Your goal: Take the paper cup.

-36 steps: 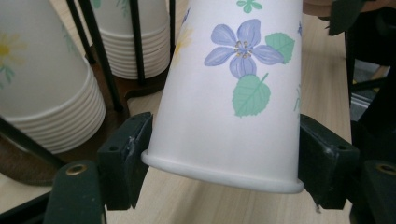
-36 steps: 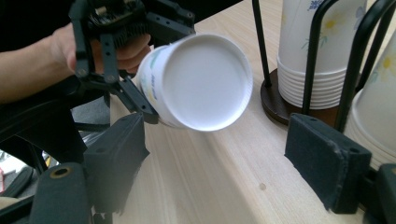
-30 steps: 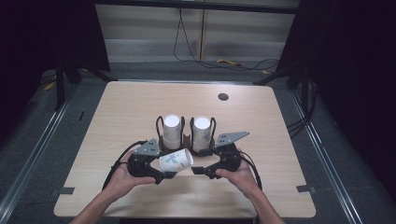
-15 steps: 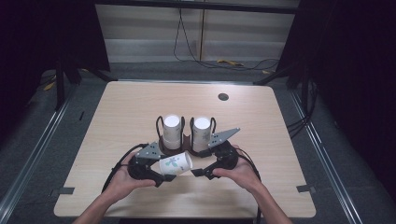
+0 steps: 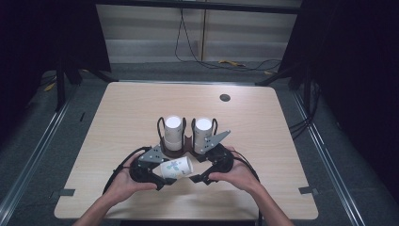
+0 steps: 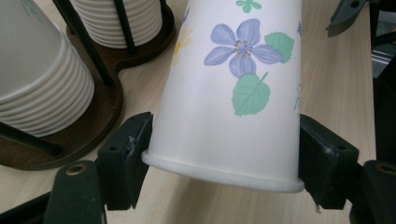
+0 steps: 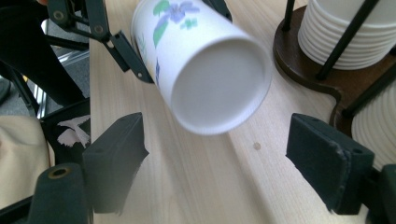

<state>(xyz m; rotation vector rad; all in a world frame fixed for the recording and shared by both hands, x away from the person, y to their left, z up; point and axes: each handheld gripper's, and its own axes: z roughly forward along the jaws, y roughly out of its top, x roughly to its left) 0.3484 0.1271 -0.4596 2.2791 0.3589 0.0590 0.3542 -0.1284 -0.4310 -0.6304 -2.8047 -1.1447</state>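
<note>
A pale wooden worktop [image 5: 117, 122] stands in a dark room with grey flooring around it. At its near edge the person's two hands hold the grippers close together. The left gripper [image 6: 219, 154] is clamped on a white paper cup [image 6: 233, 88] printed with blue flowers and green leaves, its jaws pressing the cup's sides just above the rolled rim. The cup lies tipped on its side above the worktop, its closed base pointing toward the right gripper [image 7: 215, 163], whose jaws stand wide apart with the base hanging between them, untouched.

Just behind the grippers sits a dark wooden cup holder [image 5: 181, 147] with thin black uprights, carrying two stacks of white paper cups [image 5: 173, 132] side by side, nested upside down. Farther back a small dark round spot [image 5: 225, 98] marks the worktop.

The left gripper view gives the flower print and the ribbed edges of the stacked cups; the right gripper view shows the cup's recessed base. The high view shows the whole layout, with both stacks standing upright.
</note>
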